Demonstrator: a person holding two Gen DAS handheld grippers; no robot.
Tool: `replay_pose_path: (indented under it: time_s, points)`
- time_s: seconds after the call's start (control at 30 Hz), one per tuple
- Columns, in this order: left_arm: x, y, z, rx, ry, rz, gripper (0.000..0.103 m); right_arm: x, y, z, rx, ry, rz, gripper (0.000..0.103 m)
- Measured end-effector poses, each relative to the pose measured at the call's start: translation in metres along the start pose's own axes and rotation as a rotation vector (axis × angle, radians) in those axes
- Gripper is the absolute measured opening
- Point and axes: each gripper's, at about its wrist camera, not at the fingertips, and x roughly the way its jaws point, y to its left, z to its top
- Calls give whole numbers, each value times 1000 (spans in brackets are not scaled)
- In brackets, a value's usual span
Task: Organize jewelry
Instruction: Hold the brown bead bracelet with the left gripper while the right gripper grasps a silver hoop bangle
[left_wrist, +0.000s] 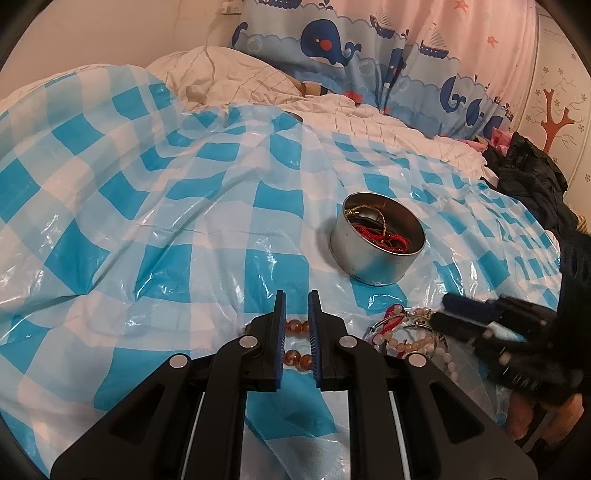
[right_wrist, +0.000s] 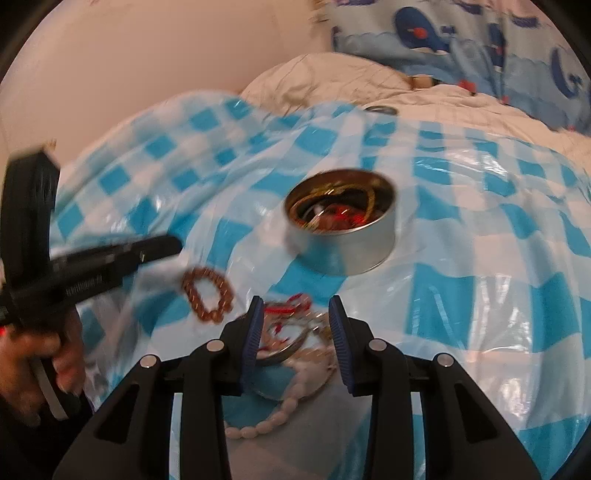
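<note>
A round silver tin (left_wrist: 376, 243) (right_wrist: 343, 225) holding red cords and gold chains stands on the blue-checked plastic sheet. My left gripper (left_wrist: 298, 306) is open, its jaws either side of an amber bead bracelet (left_wrist: 295, 341), which also shows in the right wrist view (right_wrist: 208, 295). My right gripper (right_wrist: 295, 314) is open over a pile of jewelry (right_wrist: 295, 332): red cord, silver bangle and a pale bead strand (right_wrist: 266, 424). The pile (left_wrist: 406, 332) shows in the left wrist view with the right gripper's fingers (left_wrist: 465, 314) beside it.
The checked sheet (left_wrist: 147, 206) covers a rumpled bed. White bedding (left_wrist: 240, 81) and a whale-print curtain (left_wrist: 351, 48) lie behind. Dark clothing (left_wrist: 528, 177) is heaped at the right edge. The left gripper (right_wrist: 110, 266) shows blurred at the right view's left.
</note>
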Motion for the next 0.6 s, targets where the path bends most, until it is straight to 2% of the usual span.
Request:
replay_pose_path:
  time_s: [0.13,0.3,0.4,0.5,0.6]
  points:
    - [1,-2,-1,3,4,1,11,14,9,-7,-65,42,-78,33]
    - [2,4,1,-20,9,7,11,20,9,-11,-82,73,-96,10]
    - [13,8,-1,-24,45,17,13,16,9,-11,-89,49,-96,4]
    - [25,6,-5,5,70,52,27,10,7,-8,-81,16,-97,4]
    - [38,6,-12,21,123,75,33,2,4,-3,-63,-25,-100,4]
